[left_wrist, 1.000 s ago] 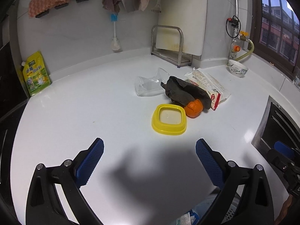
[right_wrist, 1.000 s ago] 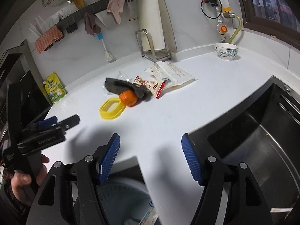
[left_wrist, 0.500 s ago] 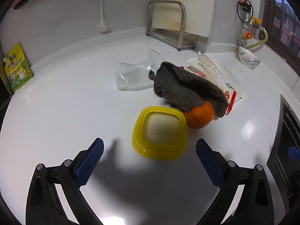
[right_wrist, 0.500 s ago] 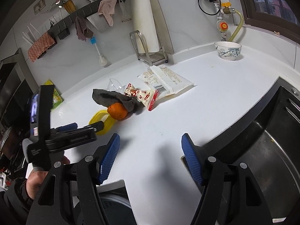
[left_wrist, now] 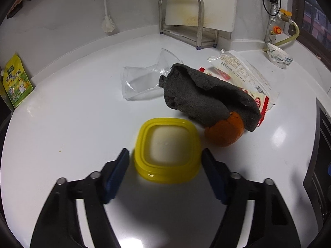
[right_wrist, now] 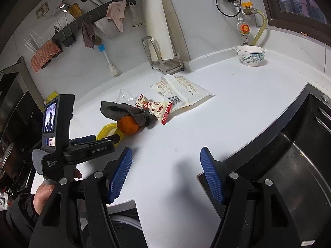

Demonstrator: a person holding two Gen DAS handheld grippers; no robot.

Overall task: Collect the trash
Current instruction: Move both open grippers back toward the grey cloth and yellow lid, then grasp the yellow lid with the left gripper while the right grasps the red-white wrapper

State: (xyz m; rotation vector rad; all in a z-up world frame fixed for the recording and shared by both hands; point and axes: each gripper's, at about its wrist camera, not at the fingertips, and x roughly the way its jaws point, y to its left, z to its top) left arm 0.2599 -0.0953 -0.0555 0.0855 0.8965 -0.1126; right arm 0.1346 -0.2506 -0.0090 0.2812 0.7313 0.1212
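A yellow plastic lid lies flat on the white counter. My left gripper is open, with one finger on each side of the lid's near half. An orange sits just right of the lid, partly under a dark grey cloth. Behind them lie a clear plastic wrapper, a red and white snack wrapper and a white food bag. My right gripper is open and empty above the counter's front edge. In its view the left gripper reaches the lid beside the orange.
A dark sink lies at the right. A patterned bowl stands near the gas tap. A steel rack with a cutting board stands at the back wall. A green pouch leans at the far left. A bin rim shows below the counter edge.
My left gripper has moved forward to the yellow lid and narrowed, so its fingers now flank it. My right gripper has moved a little forward over the counter edge.
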